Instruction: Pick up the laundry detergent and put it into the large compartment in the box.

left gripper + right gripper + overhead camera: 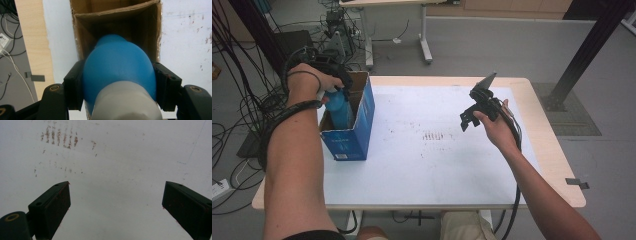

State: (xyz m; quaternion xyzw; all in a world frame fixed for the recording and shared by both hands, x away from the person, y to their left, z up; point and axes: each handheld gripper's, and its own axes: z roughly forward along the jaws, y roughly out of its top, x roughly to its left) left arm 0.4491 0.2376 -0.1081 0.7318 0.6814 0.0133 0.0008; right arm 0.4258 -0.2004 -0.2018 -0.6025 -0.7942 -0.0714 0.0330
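The table (452, 165) is the broadest thing here: a pale wooden top with rounded corners, covered by a flat white sheet that is scuffed with small brownish marks. Those marks lie below and ahead of the right claw (472, 119), which hangs above the sheet well apart from everything else. Its two black, flat-faced rectangular pads (53, 207) stand wide apart with nothing between them: released and empty.

Directly beneath the left claw (337, 90) stands the cardboard box (362, 125), upright and open at the top, blue and printed on the outside, raw brown corrugated board within. Its walls close in around the space just under the claw.

The left claw is clenched on the blue bottle (117, 70), one black pad pressed against each side of its rounded shoulder. The bottle is smooth, matte plastic, bulbous where it is gripped, with a grey cylindrical collar (127, 102) nearest the claw's camera. It hangs from the jaws bottom end down into the mouth of the box, its lower part already between the cardboard walls, its upper part above the rim. Whether it touches the box floor cannot be told.
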